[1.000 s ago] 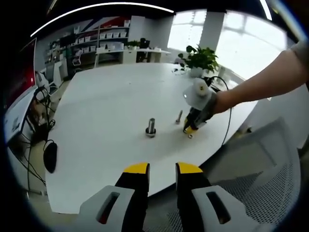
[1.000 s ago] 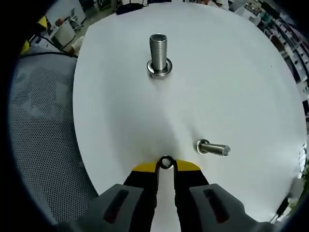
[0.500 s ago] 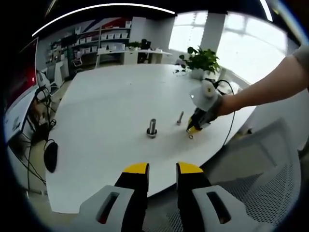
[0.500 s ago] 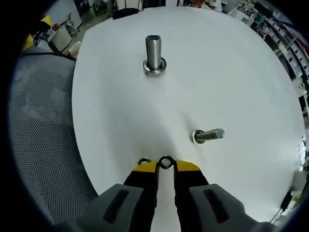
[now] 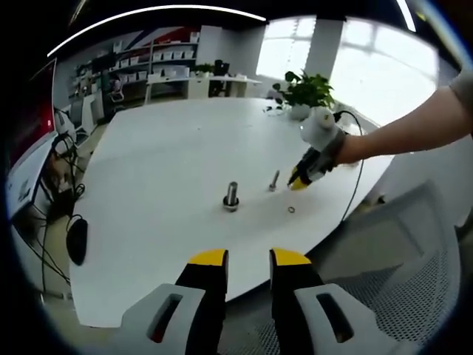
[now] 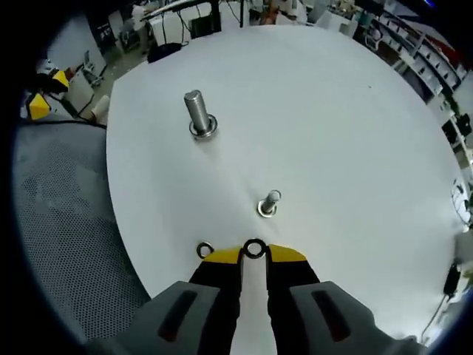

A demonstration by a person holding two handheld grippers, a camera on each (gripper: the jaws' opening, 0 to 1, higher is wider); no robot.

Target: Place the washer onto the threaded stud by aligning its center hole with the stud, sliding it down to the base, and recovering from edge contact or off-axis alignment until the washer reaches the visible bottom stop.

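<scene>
1. The right claw [image 6: 254, 255] is closed on a small washer [image 6: 254, 248], pinched upright between its yellow tips — in the left gripper view it [image 5: 298, 182] hangs above the white table [image 5: 162, 163], near the table's edge on the chair side.
2. A second washer [image 6: 205, 250] lies flat on the table close to that edge, just beside the right claw's tips.
3. The big threaded stud [image 6: 199, 115] stands upright on its base, further in from the edge and well apart from the held washer.
4. A smaller bolt [image 6: 269, 204] lies between the stud and the claw.
5. The left claw [image 5: 248, 259] hovers off the table's edge with its jaws slightly apart — nothing between them.
6. A potted plant [image 5: 304, 92] sits at the table's far edge.
</scene>
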